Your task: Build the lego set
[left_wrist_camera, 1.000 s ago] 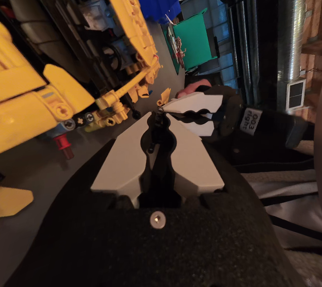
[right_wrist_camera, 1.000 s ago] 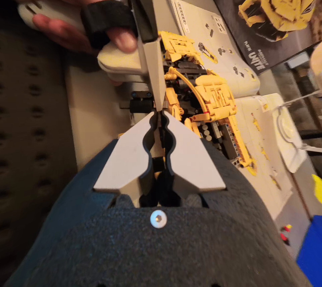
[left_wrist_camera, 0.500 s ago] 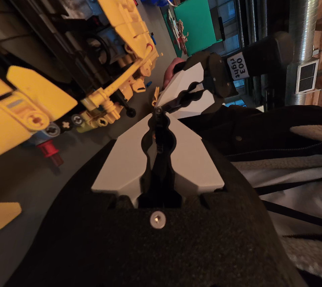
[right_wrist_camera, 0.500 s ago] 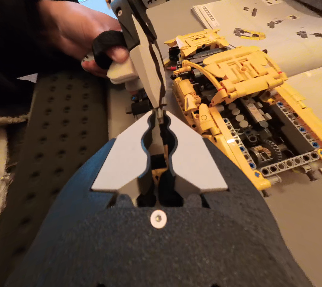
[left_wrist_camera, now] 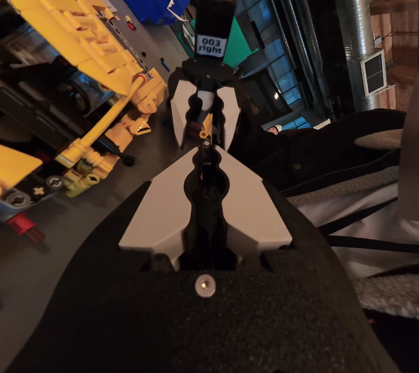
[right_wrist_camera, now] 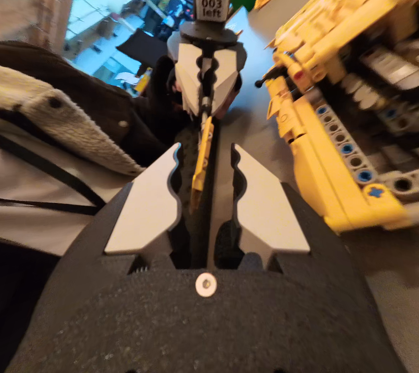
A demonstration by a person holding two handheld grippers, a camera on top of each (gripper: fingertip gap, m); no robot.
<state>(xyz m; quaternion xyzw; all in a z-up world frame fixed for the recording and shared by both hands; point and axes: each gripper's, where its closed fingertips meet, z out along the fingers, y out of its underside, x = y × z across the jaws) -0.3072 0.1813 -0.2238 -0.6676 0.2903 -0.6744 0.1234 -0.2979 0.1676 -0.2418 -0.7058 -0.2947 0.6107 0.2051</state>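
Facing each other tip to tip above the grey table, the two grippers meet over one small assembly. In the left wrist view the half-built yellow car fills the left side, all studded panels, black beams and a thin curved yellow rod, with a red peg at its near corner. Right of it, the left gripper is clenched on a slim black beam with round holes. At the beam's far tip sits a thin yellow piece, reaching into the right gripper beyond.

In the right wrist view a fleecy cream collar lies left. In the middle the right gripper is released, its smooth grey wavy-edged fingers well apart on either side of the yellow piece, not touching it. The left gripper grips the far end. The car lies right, blurred.
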